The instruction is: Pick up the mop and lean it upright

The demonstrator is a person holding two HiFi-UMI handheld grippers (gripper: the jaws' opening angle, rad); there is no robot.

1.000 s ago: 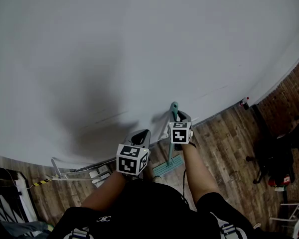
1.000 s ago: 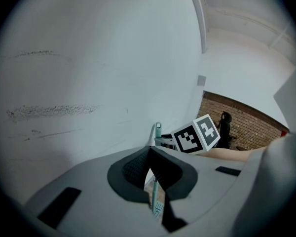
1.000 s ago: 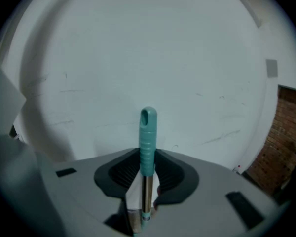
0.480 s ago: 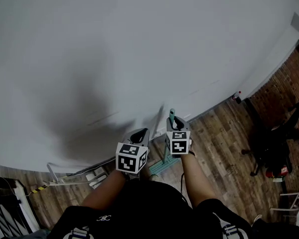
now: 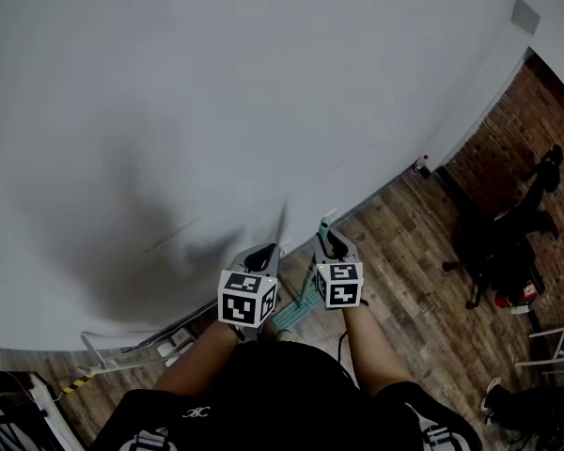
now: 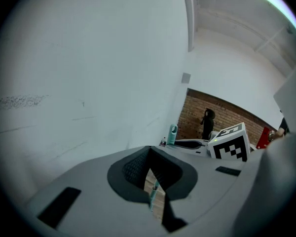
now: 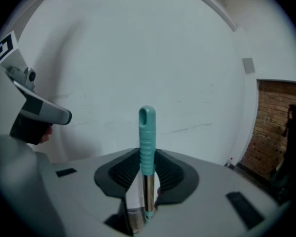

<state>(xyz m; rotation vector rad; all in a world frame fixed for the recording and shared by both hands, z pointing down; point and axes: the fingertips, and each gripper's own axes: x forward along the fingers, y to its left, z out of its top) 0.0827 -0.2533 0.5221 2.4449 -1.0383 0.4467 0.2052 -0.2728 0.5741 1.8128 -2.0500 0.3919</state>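
Against the white wall [image 5: 169,83], right gripper [image 7: 147,166] fingers clamp the mop [image 7: 147,132], left gripper [image 6: 149,154] fingers meet empty

head camera looks steeply down from above the person onto the left gripper [image 5: 263,254] and right gripper [image 5: 331,242] at 6 o'clock, white wall [image 5: 216,92] filling 9 to 2 o'clock. each gripper camera sits close behind its own jaws, facing that wall. all three views share the wall and teal mop handle [image 7: 147,142].

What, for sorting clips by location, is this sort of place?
Probably an indoor studio or workshop: a big white wall, a wood-plank floor and a brick wall.
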